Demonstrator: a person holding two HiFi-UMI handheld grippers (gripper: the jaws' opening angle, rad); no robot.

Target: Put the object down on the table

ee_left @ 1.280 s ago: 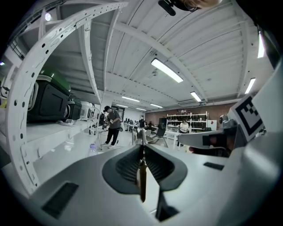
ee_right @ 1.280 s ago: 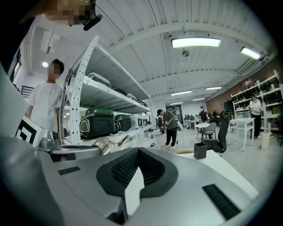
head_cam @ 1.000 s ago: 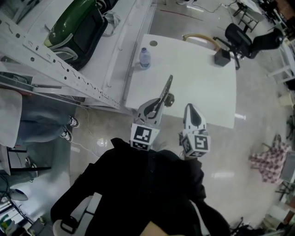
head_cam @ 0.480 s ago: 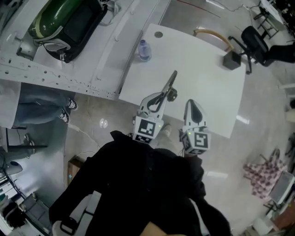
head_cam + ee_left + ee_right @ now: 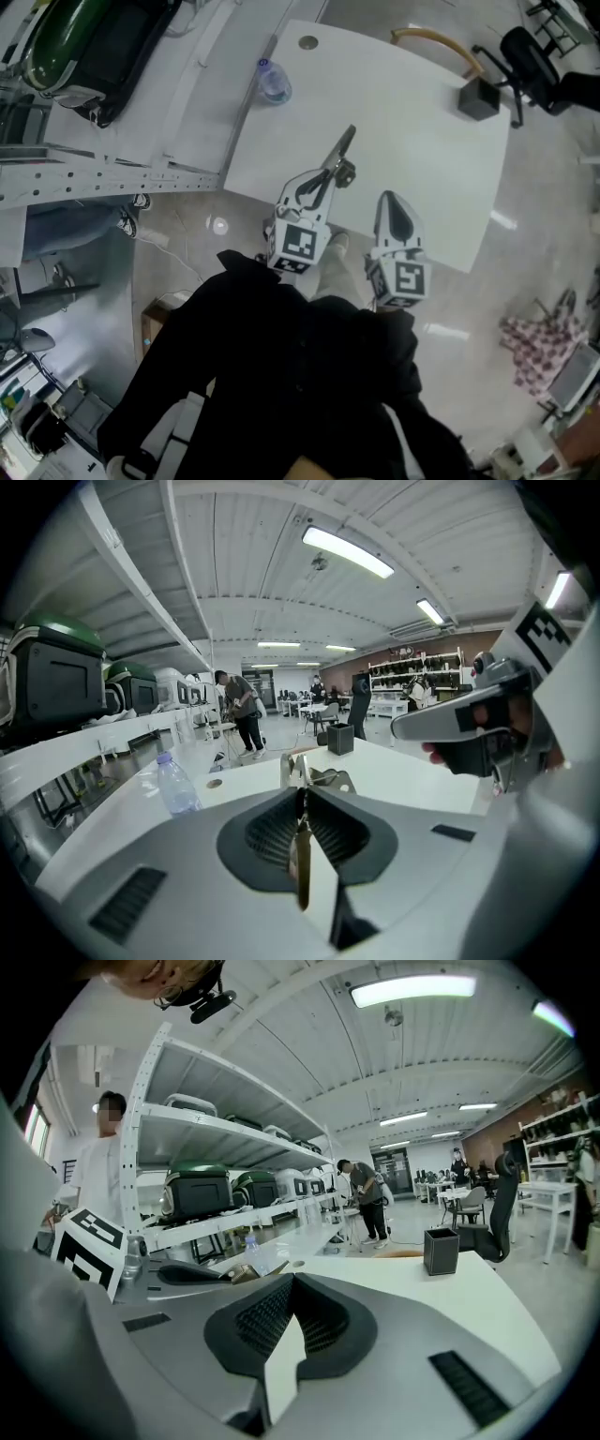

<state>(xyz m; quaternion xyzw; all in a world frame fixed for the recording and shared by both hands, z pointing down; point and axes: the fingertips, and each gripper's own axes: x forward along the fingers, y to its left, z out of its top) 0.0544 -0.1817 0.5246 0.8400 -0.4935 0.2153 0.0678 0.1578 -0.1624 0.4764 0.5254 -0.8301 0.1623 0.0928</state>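
A long metal pliers-like tool (image 5: 339, 161) sticks forward out of my left gripper (image 5: 322, 187), above the near part of the white table (image 5: 422, 141). In the left gripper view, the left gripper (image 5: 302, 803) is shut on the tool's thin handle, and the tool's head (image 5: 298, 769) points towards the table's far side. My right gripper (image 5: 388, 201) hovers just to the right, over the table's near edge. Seen in the right gripper view, the right gripper (image 5: 292, 1288) has its jaws together with nothing between them.
A clear water bottle (image 5: 273, 82) stands at the table's far left, and a black box (image 5: 478, 98) at its far right corner. A black chair (image 5: 530, 61) stands behind the table. Metal shelving with green-and-black cases (image 5: 84, 47) runs along the left.
The head view has swung, so the table sits more to the left in frame. Both grippers have edged slightly forward over the table. The left grip on the tool is unchanged.
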